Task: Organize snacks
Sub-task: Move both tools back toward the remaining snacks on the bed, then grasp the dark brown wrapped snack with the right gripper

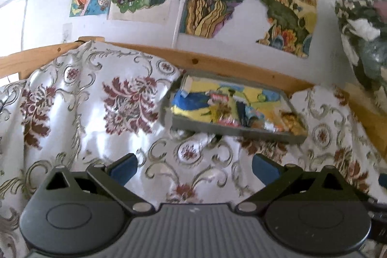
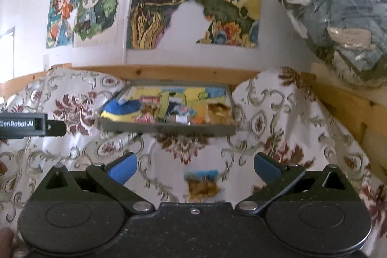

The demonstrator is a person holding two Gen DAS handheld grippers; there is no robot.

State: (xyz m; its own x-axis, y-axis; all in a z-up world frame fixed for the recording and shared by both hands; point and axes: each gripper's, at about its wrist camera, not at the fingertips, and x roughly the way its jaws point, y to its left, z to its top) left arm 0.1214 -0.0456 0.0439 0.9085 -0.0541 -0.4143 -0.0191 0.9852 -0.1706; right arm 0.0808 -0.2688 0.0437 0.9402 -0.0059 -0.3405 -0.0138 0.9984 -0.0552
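A grey tray [image 1: 232, 131] [image 2: 167, 129] full of several colourful snack packets rests on a floral cloth near the wooden rail. One small blue and brown snack packet [image 2: 202, 181] lies loose on the cloth, just ahead of my right gripper [image 2: 194, 167], which is open with nothing between its blue pads. My left gripper [image 1: 193, 168] is open too, over bare cloth, with the tray ahead and to the right. The left gripper's side [image 2: 31, 127] shows at the left edge of the right wrist view.
The white floral cloth [image 1: 96, 100] covers the whole surface and bunches up against a wooden rail [image 1: 217, 62]. Drawings hang on the white wall behind. A clear bag of clothes [image 2: 338, 11] sits high on the right.
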